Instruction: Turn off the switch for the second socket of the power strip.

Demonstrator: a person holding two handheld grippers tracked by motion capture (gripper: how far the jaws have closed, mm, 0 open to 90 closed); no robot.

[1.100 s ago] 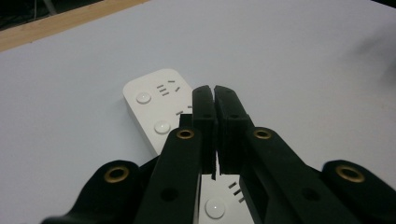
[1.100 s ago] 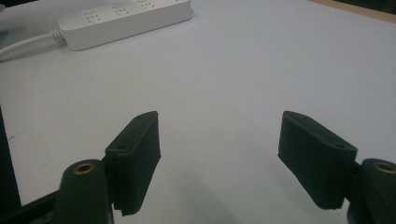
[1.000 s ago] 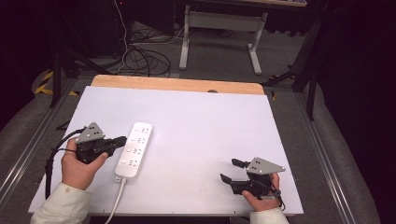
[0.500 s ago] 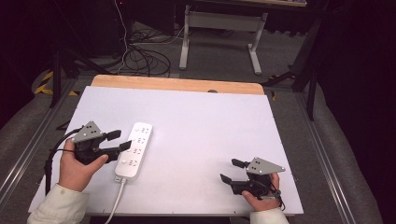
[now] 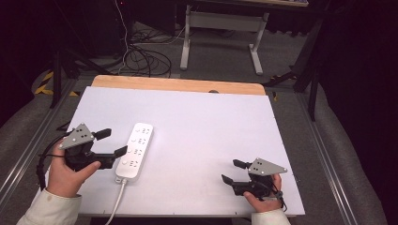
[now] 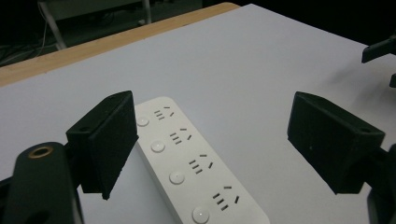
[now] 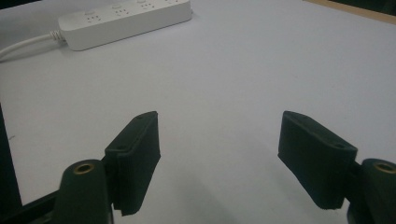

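Both grippers, left gripper (image 5: 111, 143) beside the power strip (image 5: 135, 151), right gripper (image 5: 231, 171) near the surface (image 5: 202, 122) edge, jaws wide, empty.

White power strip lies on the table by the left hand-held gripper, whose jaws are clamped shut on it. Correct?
Not quite. The left hand-held gripper is open, its jaws spread beside the power strip, not clamped on it, as the left gripper view shows. The rest holds.

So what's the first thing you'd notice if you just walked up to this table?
The white power strip lying alone on the white table, left of the middle, its cord running off the near edge. Then the two black grippers: the left gripper open beside the strip, the right gripper open at the near right corner.
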